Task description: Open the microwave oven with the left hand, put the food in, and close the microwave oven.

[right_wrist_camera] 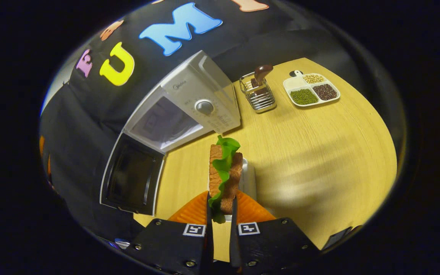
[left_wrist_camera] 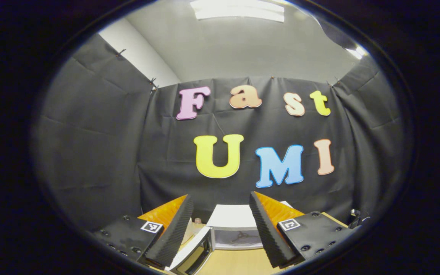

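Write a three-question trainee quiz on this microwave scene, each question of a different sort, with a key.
1. True or false: the microwave door is closed.
2. What does the right gripper hold? A) a spoon B) a sandwich C) a cup
3. Fill in: the divided tray of beans and grains sits on the ___, beside the wire basket.

Key:
1. False; the door hangs open, showing the cavity of the microwave.
2. B; both fingers press on it.
3. Table.
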`<action>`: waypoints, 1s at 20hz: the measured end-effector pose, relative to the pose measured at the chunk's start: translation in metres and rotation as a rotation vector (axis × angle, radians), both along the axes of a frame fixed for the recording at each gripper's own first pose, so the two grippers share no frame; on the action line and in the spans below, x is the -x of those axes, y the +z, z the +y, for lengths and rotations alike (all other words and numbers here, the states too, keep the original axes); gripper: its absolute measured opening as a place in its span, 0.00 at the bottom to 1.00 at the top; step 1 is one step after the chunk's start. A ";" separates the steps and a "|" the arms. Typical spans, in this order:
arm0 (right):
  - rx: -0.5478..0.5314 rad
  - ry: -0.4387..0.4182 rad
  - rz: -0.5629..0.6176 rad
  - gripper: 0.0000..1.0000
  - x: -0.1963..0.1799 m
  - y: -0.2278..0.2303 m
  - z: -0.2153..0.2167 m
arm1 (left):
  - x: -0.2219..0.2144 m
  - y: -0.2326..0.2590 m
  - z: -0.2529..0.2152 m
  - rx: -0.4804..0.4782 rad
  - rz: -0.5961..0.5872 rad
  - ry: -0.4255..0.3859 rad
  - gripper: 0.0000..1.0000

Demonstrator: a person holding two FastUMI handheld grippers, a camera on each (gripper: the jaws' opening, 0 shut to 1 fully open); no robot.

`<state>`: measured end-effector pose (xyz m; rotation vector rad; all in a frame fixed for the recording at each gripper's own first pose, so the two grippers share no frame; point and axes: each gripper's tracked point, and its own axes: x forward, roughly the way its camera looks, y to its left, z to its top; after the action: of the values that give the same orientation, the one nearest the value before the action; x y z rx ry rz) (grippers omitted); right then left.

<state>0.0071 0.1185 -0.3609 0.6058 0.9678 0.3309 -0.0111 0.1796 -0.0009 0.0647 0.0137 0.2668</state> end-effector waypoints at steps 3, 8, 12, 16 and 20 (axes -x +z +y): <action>-0.177 -0.108 -0.042 0.17 -0.009 0.034 0.036 | 0.003 0.002 0.028 0.004 -0.003 -0.036 0.94; -0.378 -0.236 -0.100 0.16 -0.026 0.068 0.100 | 0.009 -0.007 0.074 0.020 0.007 -0.112 0.94; -0.483 -0.337 -0.112 0.16 -0.052 0.075 0.144 | 0.016 -0.010 0.110 0.042 0.009 -0.134 0.94; -0.475 -0.422 -0.095 0.17 -0.085 0.056 0.173 | 0.020 -0.011 0.133 0.054 0.002 -0.134 0.94; -0.503 -0.494 -0.086 0.17 -0.118 0.041 0.197 | 0.018 -0.012 0.148 0.033 0.005 -0.134 0.98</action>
<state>0.1251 0.3156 -0.3203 1.2508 0.6204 0.1520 -0.0293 0.3273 -0.0126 0.0330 0.0191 0.1323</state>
